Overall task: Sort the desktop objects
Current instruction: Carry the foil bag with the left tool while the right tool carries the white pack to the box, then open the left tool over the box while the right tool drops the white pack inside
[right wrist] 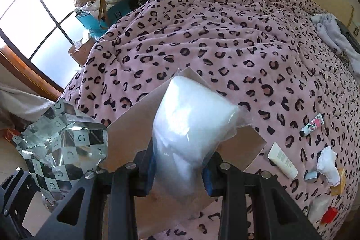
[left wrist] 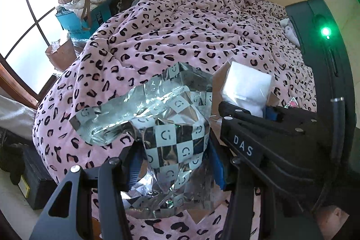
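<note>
Two grips: your left gripper point(left wrist: 173, 145) pinches a crinkled silver checkered foil bag point(left wrist: 157, 118); your right gripper point(right wrist: 180, 170) pinches a clear pouch point(right wrist: 191, 125) of white padding, above the cardboard box point(right wrist: 132, 127).

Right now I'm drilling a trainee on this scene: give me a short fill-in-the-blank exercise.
1. The left tool grips a silver bag with a ____ pattern.
2. The right tool grips a clear packet filled with something ____.
3. The blanket is pink with ____ spots.
4. The cream tube lies on the ____.

Missing words: checkered; white; black; blanket
</note>
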